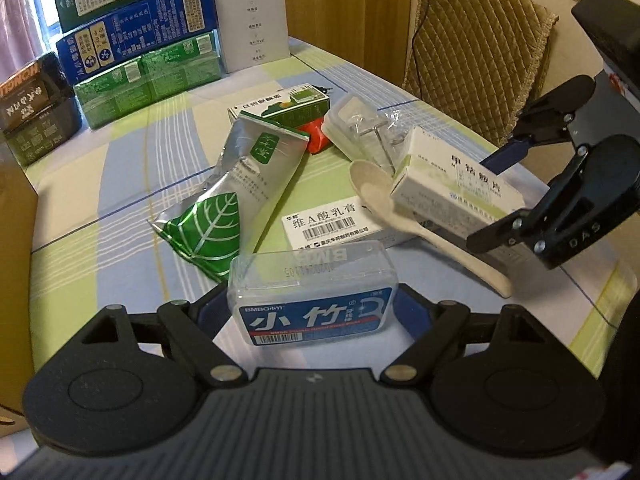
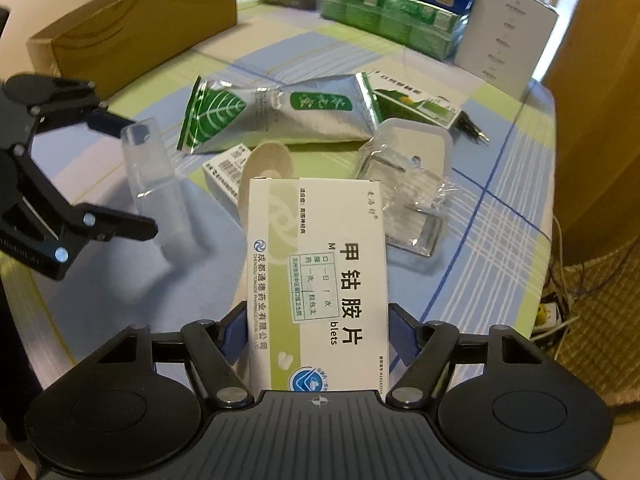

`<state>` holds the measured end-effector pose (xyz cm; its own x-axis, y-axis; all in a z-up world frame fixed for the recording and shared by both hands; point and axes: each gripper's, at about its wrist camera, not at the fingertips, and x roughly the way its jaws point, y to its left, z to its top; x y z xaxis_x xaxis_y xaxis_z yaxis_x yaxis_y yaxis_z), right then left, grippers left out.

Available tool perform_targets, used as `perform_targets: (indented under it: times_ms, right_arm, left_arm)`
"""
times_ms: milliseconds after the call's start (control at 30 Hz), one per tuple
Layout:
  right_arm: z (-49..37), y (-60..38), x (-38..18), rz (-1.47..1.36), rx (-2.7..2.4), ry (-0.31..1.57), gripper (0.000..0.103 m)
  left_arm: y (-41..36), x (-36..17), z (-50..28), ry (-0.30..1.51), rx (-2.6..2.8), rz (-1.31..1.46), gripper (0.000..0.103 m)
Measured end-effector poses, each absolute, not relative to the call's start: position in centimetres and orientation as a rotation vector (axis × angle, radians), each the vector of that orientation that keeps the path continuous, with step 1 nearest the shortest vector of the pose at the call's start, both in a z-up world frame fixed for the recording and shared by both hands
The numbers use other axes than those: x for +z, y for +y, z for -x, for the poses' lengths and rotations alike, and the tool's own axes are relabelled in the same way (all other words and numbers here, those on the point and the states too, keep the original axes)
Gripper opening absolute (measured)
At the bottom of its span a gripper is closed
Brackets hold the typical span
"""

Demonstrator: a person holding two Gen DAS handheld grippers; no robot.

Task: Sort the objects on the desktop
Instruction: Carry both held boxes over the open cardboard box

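The left gripper is clamping the dental floss box crosswise at lower centre; the right gripper is gripping the medicine carton lengthwise, pointing up-frame.

- We see a tablecloth checked in pale blue, lime and white.
- Our silver pouch bears a green leaf with white veins.
- The floss box is clear, labelled blue and red.
- The spoon is cream.

spoon on barcode box, foil pouch left of both
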<state>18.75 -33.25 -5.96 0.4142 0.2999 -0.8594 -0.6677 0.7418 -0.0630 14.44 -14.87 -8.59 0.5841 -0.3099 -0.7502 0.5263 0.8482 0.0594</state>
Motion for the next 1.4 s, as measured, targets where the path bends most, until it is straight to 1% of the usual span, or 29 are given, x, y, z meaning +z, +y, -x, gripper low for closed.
perform_targets:
  times_ms: [233, 467, 600, 833, 967, 1100, 1233, 1400]
  right_arm:
    - [-17.0, -33.1, -2.8, 0.399, 0.569, 0.918, 0.068]
    - [-15.2, -29.9, 1.8, 0.392, 0.579, 0.83, 0.068]
    - [-14.5, -25.7, 4.6, 0.399, 0.628, 0.764, 0.068]
    - [-14.1, -15.5, 8.4, 0.415, 0.761, 0.657, 0.068]
    - [-14.9, -8.7, 9.0, 0.415, 0.843, 0.64, 0.068]
    - [-16.7, -2.1, 8.8, 0.394, 0.887, 0.655, 0.068]
    - [-18.9, 3.1, 7.8, 0.373, 0.895, 0.683, 0.068]
    - [-21.3, 7.0, 5.8, 0.391, 0.889, 0.711, 0.068]
  left_arm:
    - [-13.9, -6.6, -13.3, 0.779, -0.495, -0.281, 0.083]
    - [-10.2, -1.9, -12.0, 0.706, -0.452, -0.264, 0.083]
    - [-6.5, 1.4, -11.1, 0.659, -0.401, -0.253, 0.083]
    - [3.1, 5.7, -9.9, 0.627, -0.245, -0.23, 0.083]
    - [8.9, 7.0, -10.9, 0.625, -0.179, -0.241, 0.083]
    - [13.6, 7.0, -13.3, 0.656, -0.154, -0.264, 0.083]
    - [17.0, 6.2, -16.2, 0.691, -0.149, -0.272, 0.083]
    - [19.4, 4.4, -19.1, 0.738, -0.186, -0.273, 0.083]
